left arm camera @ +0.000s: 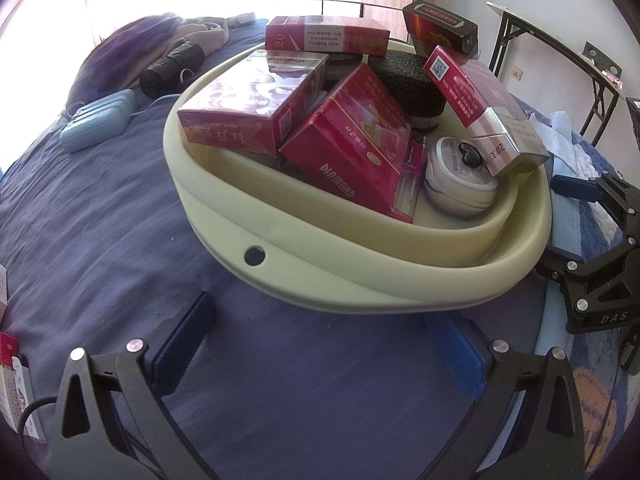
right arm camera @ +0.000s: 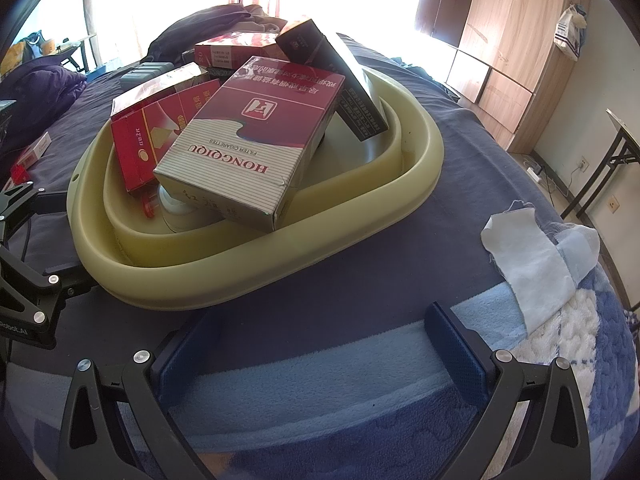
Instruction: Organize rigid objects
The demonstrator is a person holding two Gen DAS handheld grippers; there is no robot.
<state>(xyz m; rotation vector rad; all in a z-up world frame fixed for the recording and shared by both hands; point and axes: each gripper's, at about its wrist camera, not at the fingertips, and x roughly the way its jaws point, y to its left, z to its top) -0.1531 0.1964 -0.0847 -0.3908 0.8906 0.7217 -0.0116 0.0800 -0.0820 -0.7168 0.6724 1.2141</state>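
Left to right on the bed (left arm camera: 100,248): at the far left edge of the left wrist view a couple of red-and-white packs (left arm camera: 14,392) are cut off by the frame, so not much to read there. Further back sits a light blue ribbed case (left arm camera: 98,120) with a cord, and a dark rolled bundle (left arm camera: 172,68) near the pillows. Between those and the basin there's a wide stretch of bare navy sheet, plenty of room to move.

The left hand-held gripper (left arm camera: 320,344) has its fingers spread wide, nothing between them, hovering just short of the basin's near rim. The pale green basin (left arm camera: 360,280) sits mid-bed, piled with cigarette boxes: a red box (left arm camera: 244,108) on the left, a red Diamond box (left arm camera: 352,148) leaning in the middle, a red-and-silver pack (left arm camera: 484,112) tilted up on the right, and a white round tin (left arm camera: 460,184) under it. Black sponge-like discs (left arm camera: 404,80) at the back are mostly hidden.

The right hand-held gripper (right arm camera: 320,348) is also spread and empty, over a blue fleece blanket (right arm camera: 320,400) near the basin's rim. Only this view shows the silver Hongqiqu pack's (right arm camera: 256,140) front, a dark box (right arm camera: 336,80) leaning on the far wall, a white cloth scrap (right arm camera: 532,256) at the bed's right edge, and the wooden wardrobe (right arm camera: 500,40). The tin is nearly buried here.
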